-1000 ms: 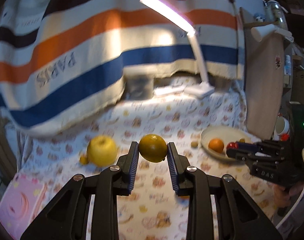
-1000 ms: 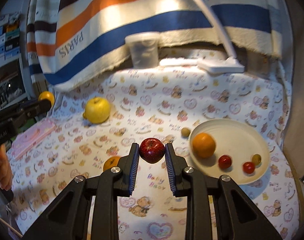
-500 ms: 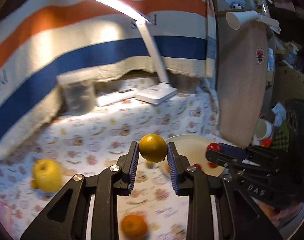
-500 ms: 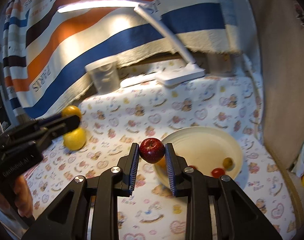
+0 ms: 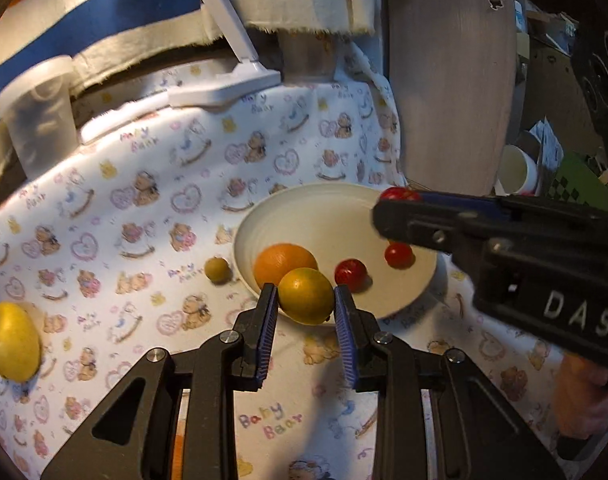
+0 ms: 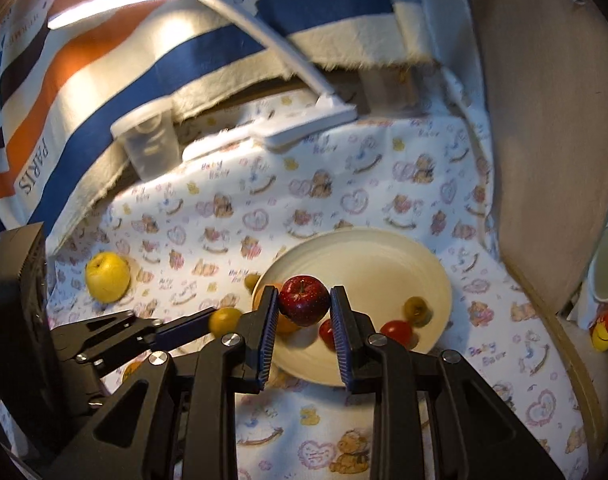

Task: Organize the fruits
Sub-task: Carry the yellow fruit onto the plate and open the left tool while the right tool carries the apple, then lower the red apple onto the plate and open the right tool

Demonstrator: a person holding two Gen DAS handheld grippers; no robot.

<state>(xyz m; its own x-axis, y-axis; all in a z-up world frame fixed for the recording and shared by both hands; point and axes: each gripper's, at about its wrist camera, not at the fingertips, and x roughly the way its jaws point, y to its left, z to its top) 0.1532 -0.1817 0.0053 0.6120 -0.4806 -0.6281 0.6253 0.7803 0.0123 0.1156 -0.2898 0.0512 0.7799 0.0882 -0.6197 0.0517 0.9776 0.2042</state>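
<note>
Both my hand-held grippers have swung toward the cream plate (image 5: 384,300): left hand-held gripper (image 5: 306,306) clamps a yellow-green citrus (image 5: 306,294), right hand-held gripper (image 6: 304,312) clamps a red apple (image 6: 304,300).

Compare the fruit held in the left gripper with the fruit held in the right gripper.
The left gripper clamps a smooth yellow-orange citrus fruit; the right gripper clamps a glossy dark red apple. The apple shows a stem dimple on top; the citrus shows none. Both are round, similar in size, and held above the cream plate.
</note>
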